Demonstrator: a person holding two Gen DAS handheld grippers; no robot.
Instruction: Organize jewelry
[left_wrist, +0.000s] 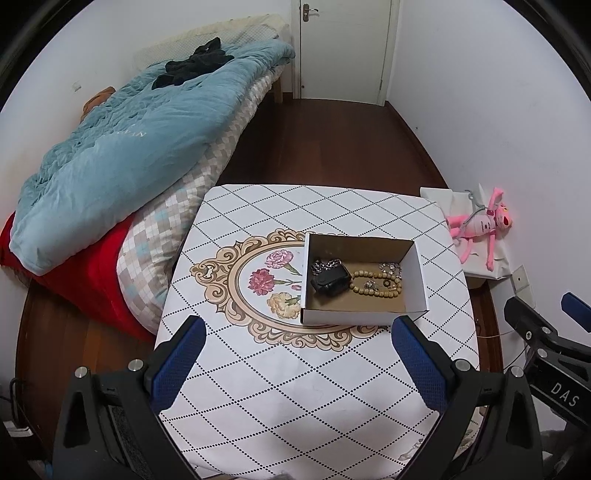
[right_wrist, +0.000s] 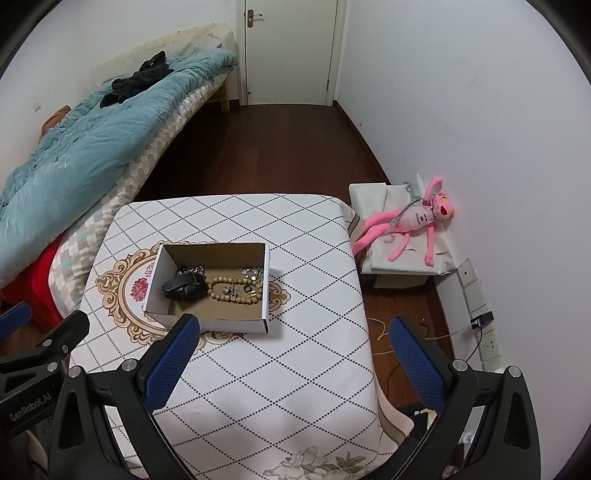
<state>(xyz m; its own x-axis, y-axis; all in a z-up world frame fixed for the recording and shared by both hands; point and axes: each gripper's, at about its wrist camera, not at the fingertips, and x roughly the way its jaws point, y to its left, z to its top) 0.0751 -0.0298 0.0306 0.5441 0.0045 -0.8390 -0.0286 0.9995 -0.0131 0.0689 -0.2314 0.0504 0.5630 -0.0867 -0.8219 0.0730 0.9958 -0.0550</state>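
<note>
An open white cardboard box (left_wrist: 417, 273) (right_wrist: 267, 273) stands on the patterned tablecloth of a small table (left_wrist: 295, 387) (right_wrist: 277, 369). Inside lie a black watch-like band (left_wrist: 330, 279) (right_wrist: 184, 286), a string of tan beads (left_wrist: 373, 284) (right_wrist: 236, 286), a silver chain (left_wrist: 325, 265) and small metal pieces (left_wrist: 389, 269) (right_wrist: 255, 273). My left gripper (left_wrist: 297, 328) is open and empty, above the table in front of the box. My right gripper (right_wrist: 293, 328) is open and empty, in front and to the right of the box.
A bed with a blue quilt (left_wrist: 122, 147) (right_wrist: 92, 129) runs along the left wall. A pink plush toy (left_wrist: 480, 225) (right_wrist: 410, 225) lies on a white box at the right wall. Wall sockets and cables (right_wrist: 480, 325) sit low on the right. A closed door (left_wrist: 343, 48) is at the far end.
</note>
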